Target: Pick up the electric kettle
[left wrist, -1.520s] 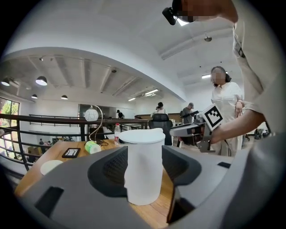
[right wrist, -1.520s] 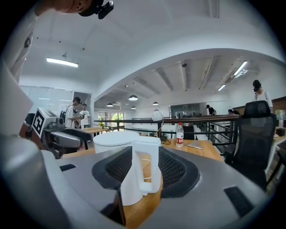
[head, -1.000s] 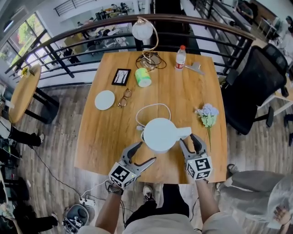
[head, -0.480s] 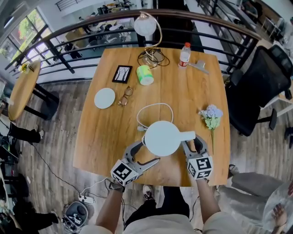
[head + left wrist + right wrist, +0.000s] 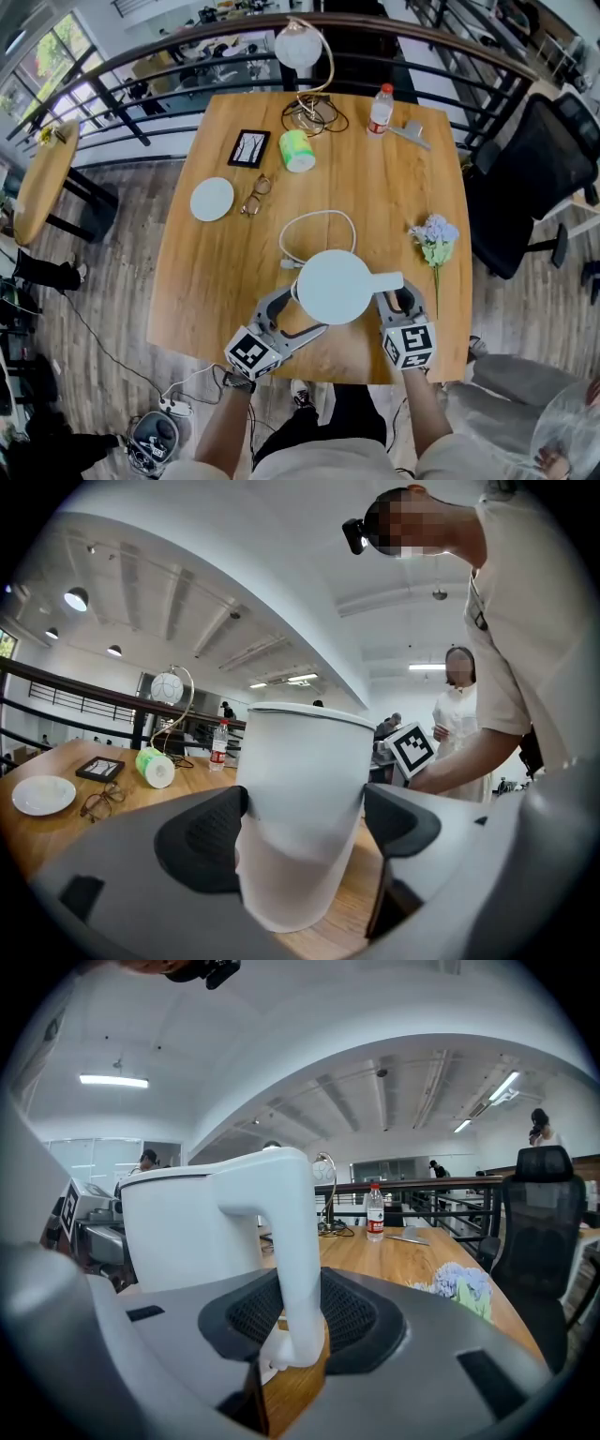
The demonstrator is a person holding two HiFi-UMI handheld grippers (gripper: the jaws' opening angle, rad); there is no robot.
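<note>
A white electric kettle (image 5: pixel 333 286) stands near the front edge of the wooden table (image 5: pixel 202 281), its handle (image 5: pixel 386 279) pointing right. My left gripper (image 5: pixel 305 311) has its jaws spread wide around the kettle's body (image 5: pixel 300 799), a pad close against each side. My right gripper (image 5: pixel 396 298) has its jaws closing on the handle (image 5: pixel 295 1232); both black pads (image 5: pixel 361 1312) lie against it. The kettle's base is hidden by the jaws in both gripper views.
A white cord (image 5: pixel 319 225) loops behind the kettle. Flowers (image 5: pixel 433 236) lie to the right, glasses (image 5: pixel 253 199) and a white dish (image 5: pixel 212 199) to the left. Farther back are a green cup (image 5: pixel 298 152), picture frame (image 5: pixel 249 149), bottle (image 5: pixel 380 111) and lamp (image 5: pixel 298 47). A black chair (image 5: pixel 534 169) stands right.
Both grippers have slid forward around the kettle. The left jaws have spread wider round the body; the right jaws have narrowed onto the handle.
</note>
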